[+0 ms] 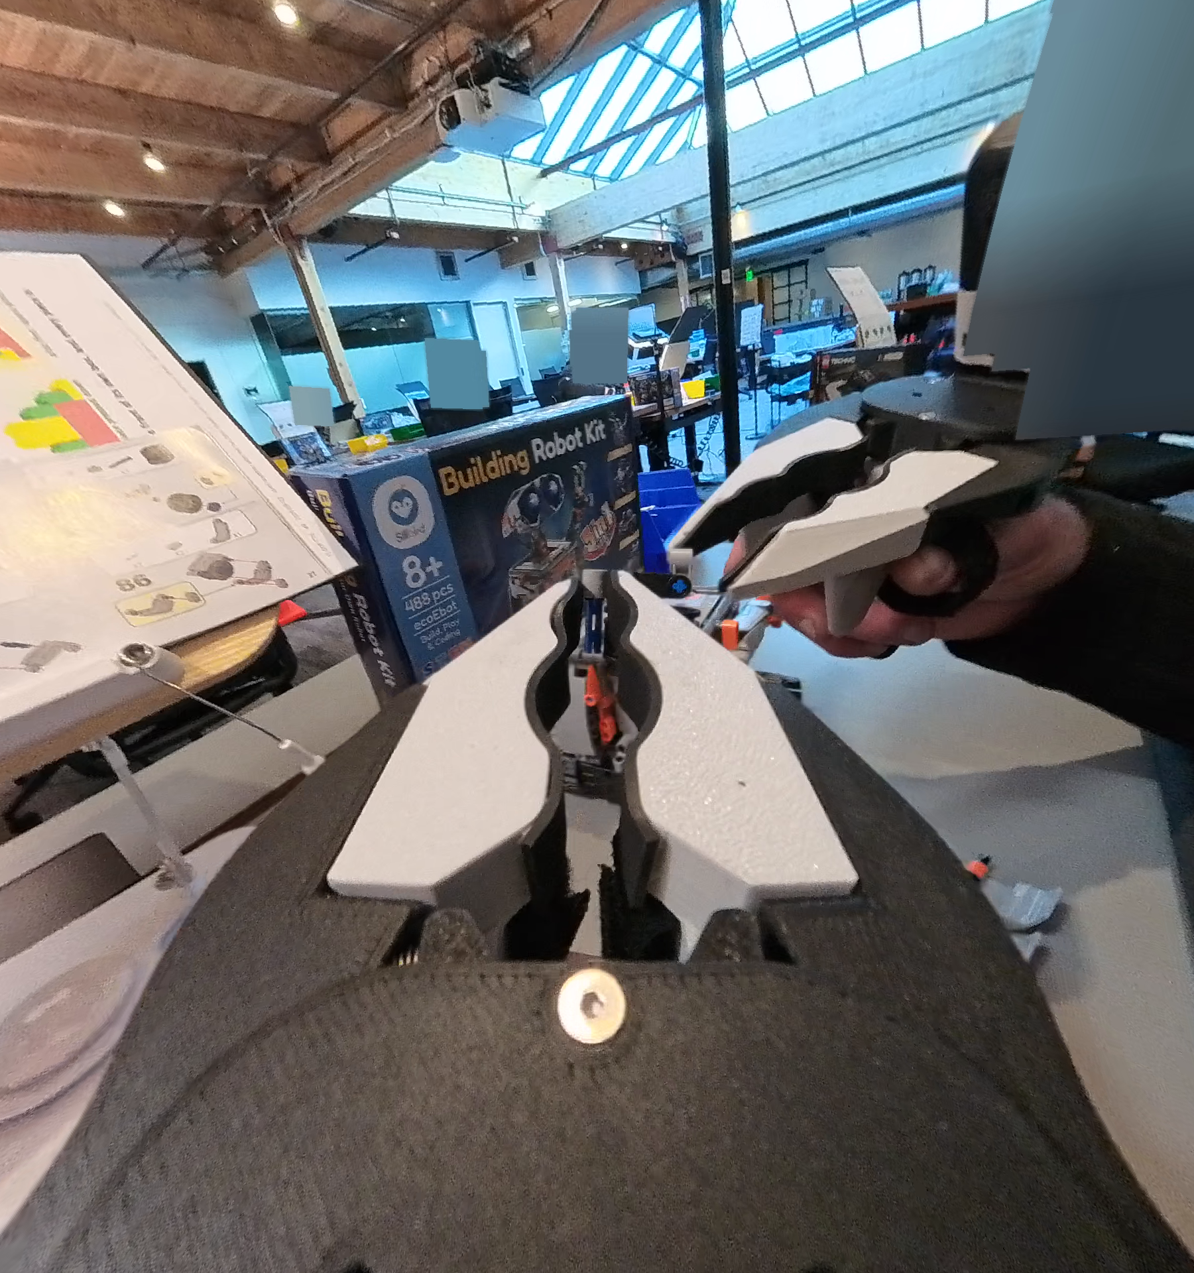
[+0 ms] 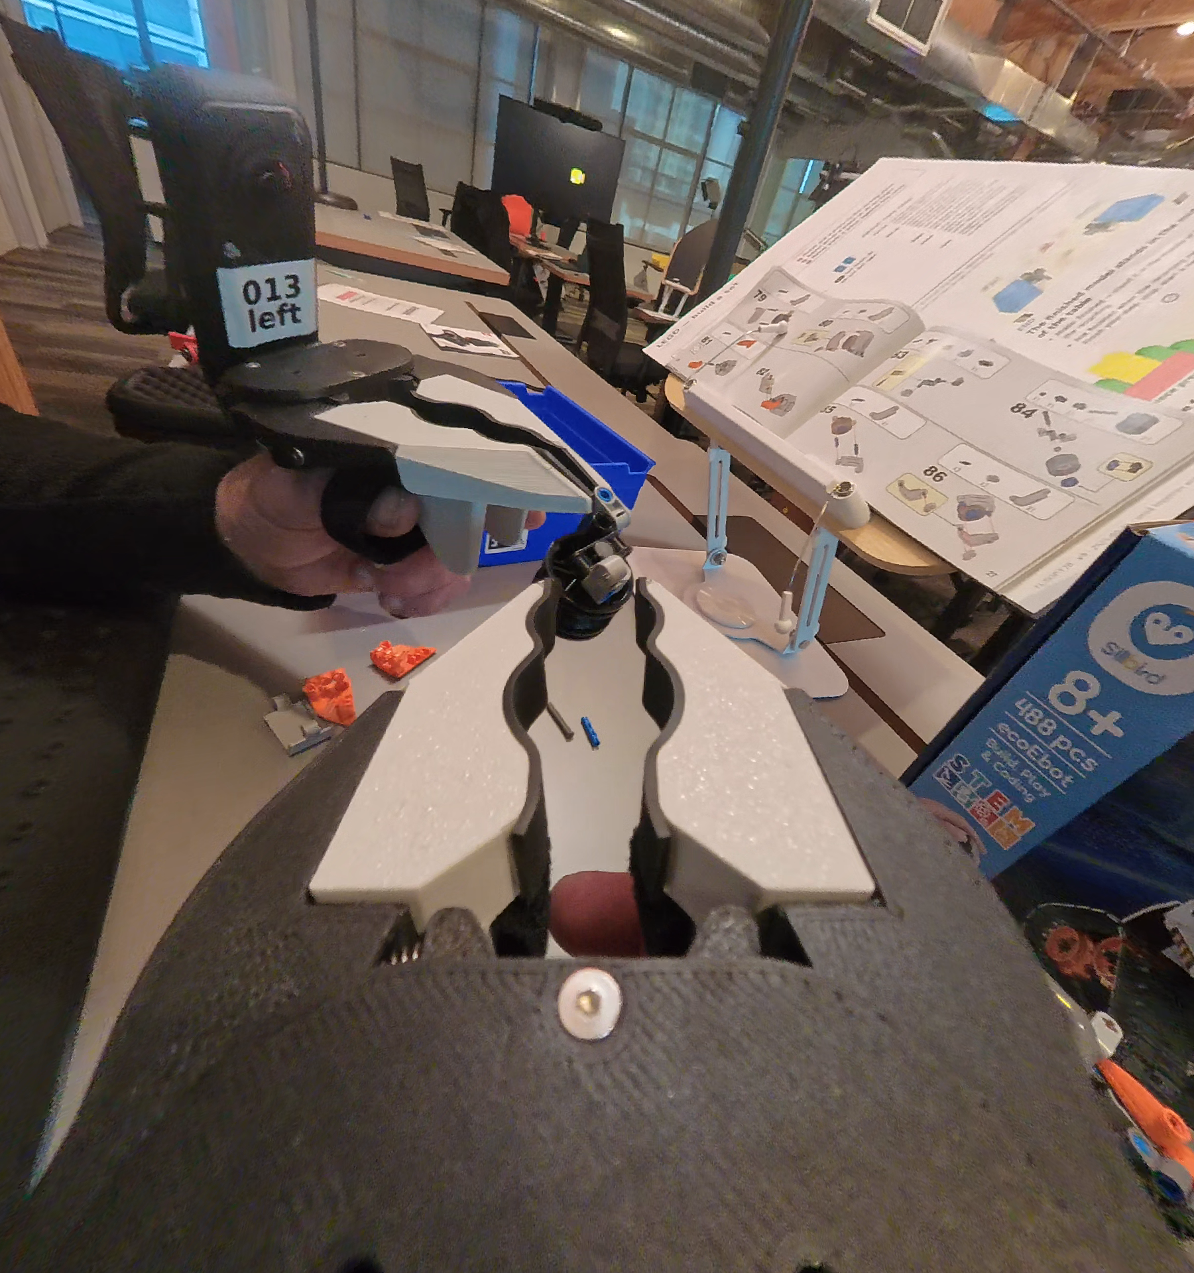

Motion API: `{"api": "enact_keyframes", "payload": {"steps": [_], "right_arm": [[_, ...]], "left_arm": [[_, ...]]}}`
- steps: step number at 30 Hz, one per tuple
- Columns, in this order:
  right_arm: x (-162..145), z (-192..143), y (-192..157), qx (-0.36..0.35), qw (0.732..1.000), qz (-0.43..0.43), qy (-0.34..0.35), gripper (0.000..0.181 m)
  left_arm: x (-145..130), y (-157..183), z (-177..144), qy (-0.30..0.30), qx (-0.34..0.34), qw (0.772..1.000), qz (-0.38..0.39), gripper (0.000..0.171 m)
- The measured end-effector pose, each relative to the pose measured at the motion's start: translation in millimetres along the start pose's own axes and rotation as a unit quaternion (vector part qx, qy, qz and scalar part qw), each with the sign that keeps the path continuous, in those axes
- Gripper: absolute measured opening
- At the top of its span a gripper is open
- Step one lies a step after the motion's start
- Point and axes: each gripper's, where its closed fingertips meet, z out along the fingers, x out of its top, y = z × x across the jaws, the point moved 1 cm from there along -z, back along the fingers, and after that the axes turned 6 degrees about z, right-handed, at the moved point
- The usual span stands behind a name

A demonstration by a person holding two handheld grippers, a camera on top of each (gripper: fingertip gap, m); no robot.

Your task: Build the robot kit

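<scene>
— What do the two tongs hold at this moment?

— The left tongs (image 2: 604, 499) are pressed together on a small grey piece with a blue pin (image 2: 611, 501), right at their tips. This piece is joined to a little black and grey toy assembly (image 2: 590, 578) that hangs under it, above the desk (image 2: 222, 689).

— And the right tongs (image 2: 590, 596)?

— Their fingers stand a little apart, one on each side of the lower black part of the same assembly. I cannot tell if they really press it or only stand around it. From the left camera, the right tongs (image 1: 701, 568) come in from the right, with a hand (image 1: 924, 585) on the black handle.

— What do you see between the fingers of the left tongs (image 1: 595, 592) from their own camera?

— A narrow piece, blue on top and orange and grey lower (image 1: 597, 661), sitting in the gap.

— What lies on the desk?

— Two orange pieces (image 2: 366, 671) and a grey plate (image 2: 294, 727) lie to the left. A thin black pin (image 2: 561, 722) and a short blue pin (image 2: 590, 731) lie just beside each other, seen through the right tongs' gap. A blue bin (image 2: 580, 434) stands behind the left tongs.

— And the paper?

— An open instruction booklet (image 2: 924, 386) rests tilted on a stand (image 2: 807, 551) with a white foot. Near it stands a dark blue kit box (image 1: 484, 537), upright on the desk.
</scene>
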Motion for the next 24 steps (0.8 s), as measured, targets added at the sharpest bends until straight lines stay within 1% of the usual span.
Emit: {"api": "enact_keyframes", "payload": {"steps": [3,4,9,11,14,16,19,22,24], "right_arm": [[1,1,-1,0.004,1.0,0.006,0.007,0.019],[2,0,-1,0.005,1.0,0.005,0.011,0.015],[8,-3,-3,0.002,0.999,-0.029,0.029,0.011],[12,-5,-8,0.006,0.998,-0.048,0.044,0.014],[16,-6,-14,0.022,0.997,-0.043,0.056,0.015],[17,-6,-17,0.036,0.997,-0.032,0.06,0.011],[16,-5,-19,0.045,0.997,-0.028,0.061,0.008],[19,-7,-22,0.045,0.995,-0.043,0.073,0.006],[21,-7,-24,0.034,0.994,-0.073,0.075,0.005]], "left_arm": [[1,6,3,0.007,-0.015,0.999,-0.033,0.004],[1,7,3,0.009,-0.015,0.999,-0.039,0.004],[3,7,4,0.019,-0.033,0.995,-0.091,0.004],[6,7,3,0.026,-0.053,0.99,-0.126,0.004],[7,10,1,0.032,-0.1,0.979,-0.174,0.004],[6,13,0,0.033,-0.124,0.974,-0.188,0.004],[6,12,-1,0.035,-0.137,0.968,-0.209,0.004],[5,13,-1,0.034,-0.138,0.967,-0.212,0.004],[6,14,0,0.036,-0.142,0.964,-0.223,0.004]]}}
